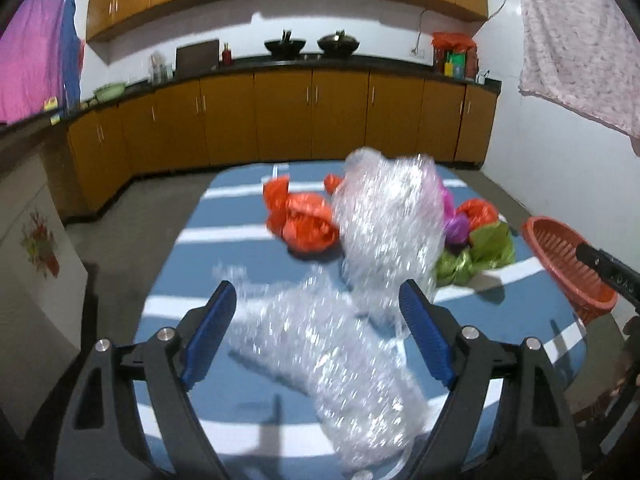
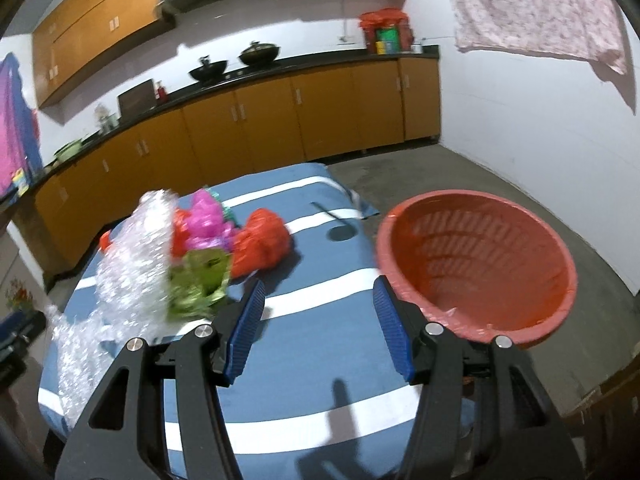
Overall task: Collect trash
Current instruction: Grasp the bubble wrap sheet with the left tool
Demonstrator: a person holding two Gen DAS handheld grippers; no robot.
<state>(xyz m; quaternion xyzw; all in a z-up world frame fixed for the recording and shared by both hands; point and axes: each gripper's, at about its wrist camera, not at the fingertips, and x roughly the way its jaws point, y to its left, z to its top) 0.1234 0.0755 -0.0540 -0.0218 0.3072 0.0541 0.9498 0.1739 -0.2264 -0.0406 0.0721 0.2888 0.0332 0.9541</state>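
A large, crumpled sheet of clear bubble wrap (image 1: 384, 232) lies on the blue striped table (image 1: 240, 208). Its near end runs between the blue pads of my left gripper (image 1: 317, 286), which stands wide open; the pads do not clearly press on it. Behind it lie an orange bag (image 1: 308, 220), a pink bag (image 1: 456, 224), a green bag (image 1: 480, 252) and a second orange bag (image 1: 478, 210). My right gripper (image 2: 320, 282) is open over bare tablecloth (image 2: 320, 360) with nothing between its fingers. To its left are the bubble wrap (image 2: 132, 264) and green bag (image 2: 200, 280). The red basket (image 2: 480, 264) is close on its right.
The red basket (image 1: 568, 264) stands tilted at the table's right edge. Orange kitchen cabinets (image 1: 280, 116) with a dark counter and two woks (image 1: 284, 46) run along the far wall. Cloths hang on the left wall and on the right wall (image 2: 536, 8). Grey floor surrounds the table.
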